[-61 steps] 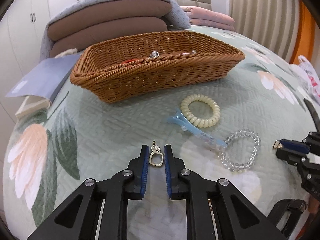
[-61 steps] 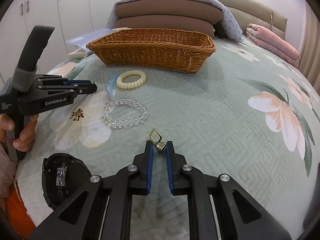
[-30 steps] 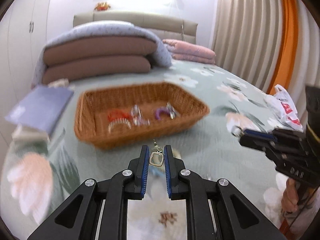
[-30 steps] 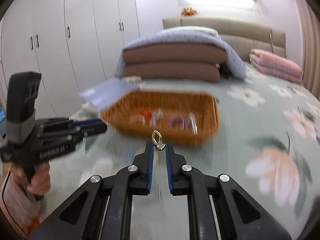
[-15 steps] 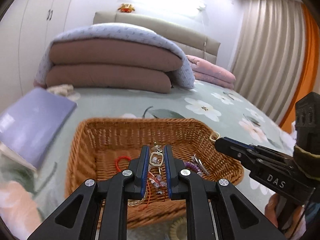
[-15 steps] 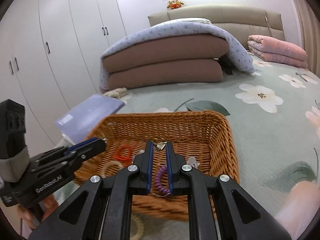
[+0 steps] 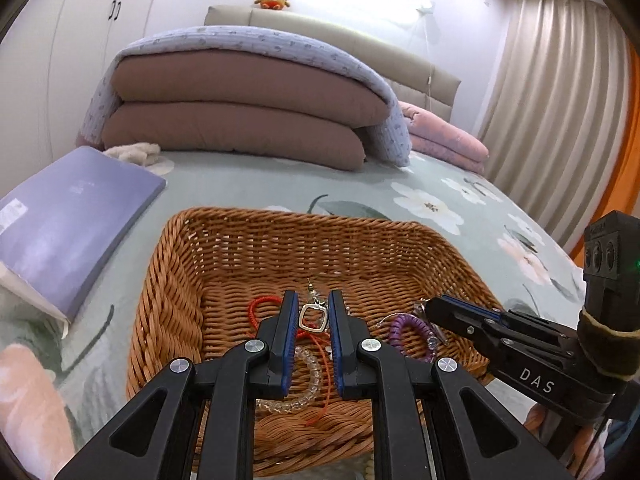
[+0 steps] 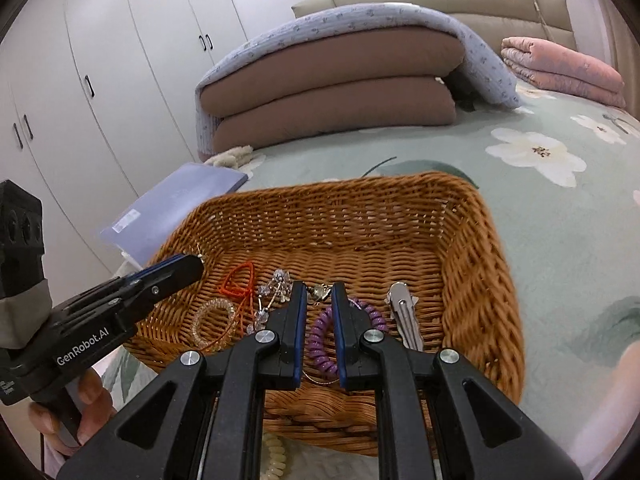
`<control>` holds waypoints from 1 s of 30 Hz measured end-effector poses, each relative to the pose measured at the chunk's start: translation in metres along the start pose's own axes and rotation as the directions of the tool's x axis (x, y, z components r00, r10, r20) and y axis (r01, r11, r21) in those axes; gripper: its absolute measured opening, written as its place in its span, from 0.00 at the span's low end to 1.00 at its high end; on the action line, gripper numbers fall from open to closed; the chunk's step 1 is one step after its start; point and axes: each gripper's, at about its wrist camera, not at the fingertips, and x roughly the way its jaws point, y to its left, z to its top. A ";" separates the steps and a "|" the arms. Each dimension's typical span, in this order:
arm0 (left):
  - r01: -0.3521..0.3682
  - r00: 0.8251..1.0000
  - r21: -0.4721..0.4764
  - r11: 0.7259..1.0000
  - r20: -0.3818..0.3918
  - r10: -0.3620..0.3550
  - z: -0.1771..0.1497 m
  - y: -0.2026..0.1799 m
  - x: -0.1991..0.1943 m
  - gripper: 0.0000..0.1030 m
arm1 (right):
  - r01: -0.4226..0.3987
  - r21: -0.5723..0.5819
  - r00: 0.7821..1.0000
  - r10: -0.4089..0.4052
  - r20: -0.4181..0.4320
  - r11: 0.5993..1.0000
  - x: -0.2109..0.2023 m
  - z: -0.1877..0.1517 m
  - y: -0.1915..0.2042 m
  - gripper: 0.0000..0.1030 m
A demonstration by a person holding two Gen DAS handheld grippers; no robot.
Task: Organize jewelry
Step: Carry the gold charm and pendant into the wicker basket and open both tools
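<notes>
A wicker basket point(image 7: 224, 236) point(image 8: 472, 216) stands on the bed. It holds a red cord point(image 7: 260, 305) point(image 8: 236, 280), a clear bead bracelet point(image 7: 308, 376) point(image 8: 212, 320), a purple coil tie point(image 7: 400, 330) point(image 8: 320, 340) and a silver clip point(image 8: 404, 312). My left gripper point(image 7: 313, 316) is shut on a gold square earring point(image 7: 311, 317) and holds it above the basket. My right gripper point(image 8: 319, 294) is shut on the matching earring point(image 8: 319, 290), also above the basket. Each gripper shows in the other's view: the right one point(image 7: 424, 305), the left one point(image 8: 196, 266).
Folded brown and blue quilts point(image 7: 240, 112) and a pink blanket point(image 8: 560, 64) lie behind the basket. A purple book point(image 7: 72, 208) lies to its left. A cream coil tie point(image 8: 276, 456) lies on the bed in front of the basket. White wardrobes point(image 8: 100, 80) stand on the left.
Both grippers have lifted their earrings from the bed and carried them forward over the basket. In the last half second they came lower and closer to its contents.
</notes>
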 end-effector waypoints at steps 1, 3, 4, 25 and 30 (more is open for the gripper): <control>-0.002 1.000 0.000 1.000 -0.002 0.002 0.000 0.000 0.001 0.14 | 0.004 -0.007 1.000 -0.004 -0.004 1.000 0.002 0.000 0.001 0.14; -0.008 1.000 0.000 1.000 -0.003 0.008 0.000 0.000 0.001 0.14 | 0.005 -0.015 1.000 -0.005 -0.008 1.000 0.005 -0.001 0.003 0.15; -0.009 1.000 -0.001 1.000 -0.004 0.009 0.000 0.000 0.002 0.15 | -0.004 -0.012 1.000 0.004 -0.011 1.000 0.006 -0.002 0.003 0.15; 0.042 0.998 -0.011 0.999 0.041 -0.042 0.000 -0.004 -0.018 0.40 | 0.040 -0.001 0.990 -0.040 0.136 0.999 -0.036 -0.005 -0.001 0.39; 0.055 0.997 -0.006 0.998 0.058 -0.054 -0.005 -0.011 -0.037 0.46 | 0.083 -0.018 0.975 -0.077 0.210 0.996 -0.066 -0.015 0.007 0.39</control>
